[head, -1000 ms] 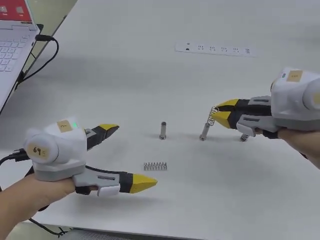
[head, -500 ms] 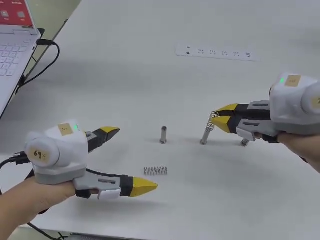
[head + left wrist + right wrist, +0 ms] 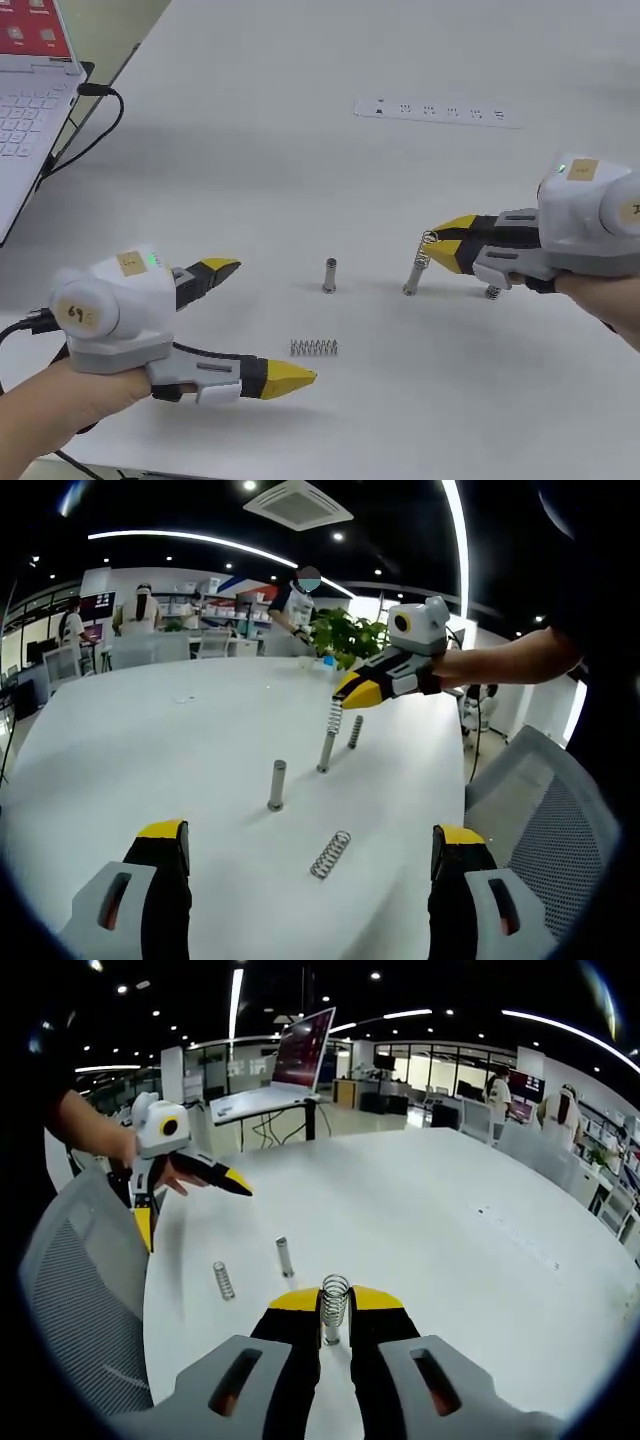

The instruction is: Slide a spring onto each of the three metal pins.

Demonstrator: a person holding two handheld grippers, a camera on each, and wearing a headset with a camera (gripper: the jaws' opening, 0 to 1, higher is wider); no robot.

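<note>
- The right hand-held gripper [image 3: 436, 243], jaws clamped on a spring [image 3: 425, 252], holds it tilted at the top of the middle pin [image 3: 411, 281], toward the bench's [image 3: 250, 150] near edge.
- The left hand-held gripper [image 3: 272, 320] hovers, jaws apart, near a loose spring [image 3: 313, 347]; the left pin [image 3: 330, 275] is bare.
- The next move probably calls for straightening the spring and lowering it down the pin.

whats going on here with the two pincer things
A person is working at a table with a gripper in each hand. The right gripper is shut on a spring, holding it at the top of the middle pin. The left gripper is open, hovering near a second spring that lies loose on the table. The left pin is bare. The third pin sits under the right gripper, too small to tell if it carries a spring.
</note>
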